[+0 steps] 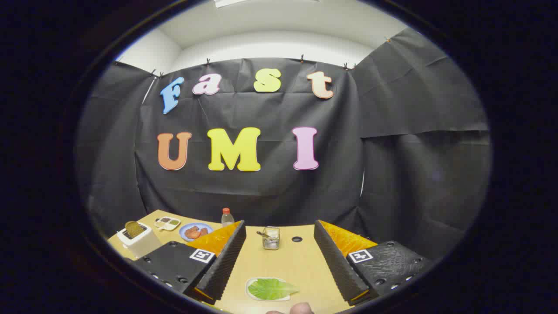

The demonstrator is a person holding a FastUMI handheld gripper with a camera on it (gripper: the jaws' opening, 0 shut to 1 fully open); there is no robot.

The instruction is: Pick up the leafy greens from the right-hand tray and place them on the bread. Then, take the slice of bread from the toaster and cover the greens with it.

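Two fingers [279, 266] stand spread wide apart above the wooden tabletop [287, 266], grasping nothing. Between them, close to the near edge of the tabletop, we see the leafy greens [271, 288] lying flat on a small white tray [250, 285]. Beyond the fingers, toward the far edge, stands a small wire basket [271, 238] with something dark poking out of it, and just beside it we see a round hole [297, 239] in the tabletop. Off at the far left corner sits the white toaster [140, 240] with a slice of bread [134, 228] standing up out of its slot. Near it lie a small divided dish [167, 223], a blue plate [195, 231] carrying reddish food, and an upright bottle [227, 216] with a red cap.
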